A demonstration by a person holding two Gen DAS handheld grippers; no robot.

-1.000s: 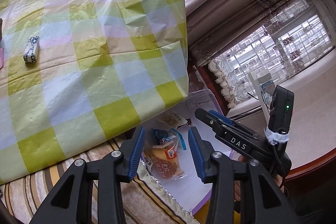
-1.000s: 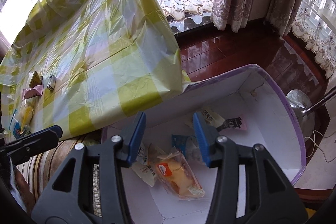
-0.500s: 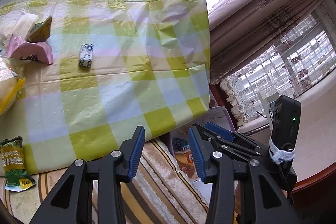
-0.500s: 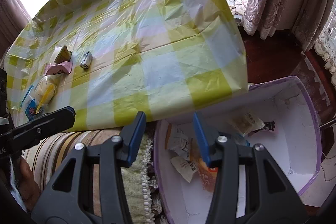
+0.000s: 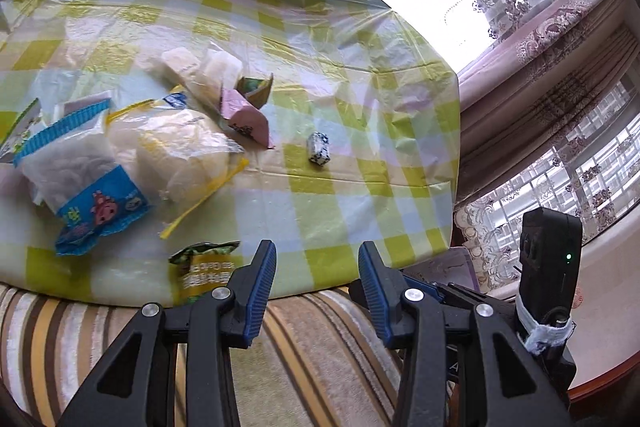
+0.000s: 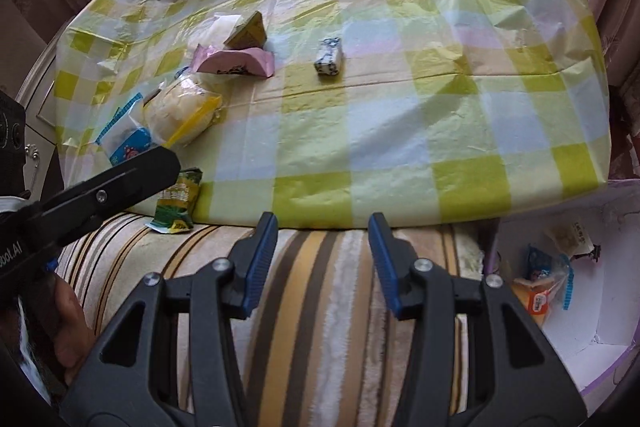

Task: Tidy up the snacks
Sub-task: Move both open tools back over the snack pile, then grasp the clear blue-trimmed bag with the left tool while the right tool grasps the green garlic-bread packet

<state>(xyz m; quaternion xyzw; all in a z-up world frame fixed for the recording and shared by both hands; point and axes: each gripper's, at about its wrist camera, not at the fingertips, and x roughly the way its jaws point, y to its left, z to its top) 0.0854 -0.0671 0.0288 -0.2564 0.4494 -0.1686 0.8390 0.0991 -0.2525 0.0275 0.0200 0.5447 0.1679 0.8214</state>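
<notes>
Snacks lay in a loose cluster on the far left of your desk (image 6: 400, 131), which was covered in a yellow-green checked plastic cloth. From your right wrist view, a pink wrapped snack (image 6: 236, 63) sat touching a small tan wedge-shaped packet (image 6: 248, 31), and just beside them, toward you, lay a clear bag of pale bread (image 6: 182, 109) with a yellow edge and a blue-and-white packet (image 6: 128, 143). A small blue-and-white patterned candy (image 6: 329, 55) rested alone, well apart from the cluster, near the middle of the desk. A green snack packet (image 6: 176, 201) hung over the near edge of the desk onto a striped cushioned seat (image 6: 320, 307). To the right, below the desk's corner, stood a white box with a purple rim (image 6: 600, 327) holding several snacks already, among them an orange-labelled pastry (image 6: 536, 301). Your right gripper (image 6: 323, 261) hovered over the striped seat, its blue-padded fingers parted and holding nothing. Your left gripper (image 5: 316, 281) pointed at the desk's near edge, fingers likewise apart and empty, the green packet just to its left.
</notes>
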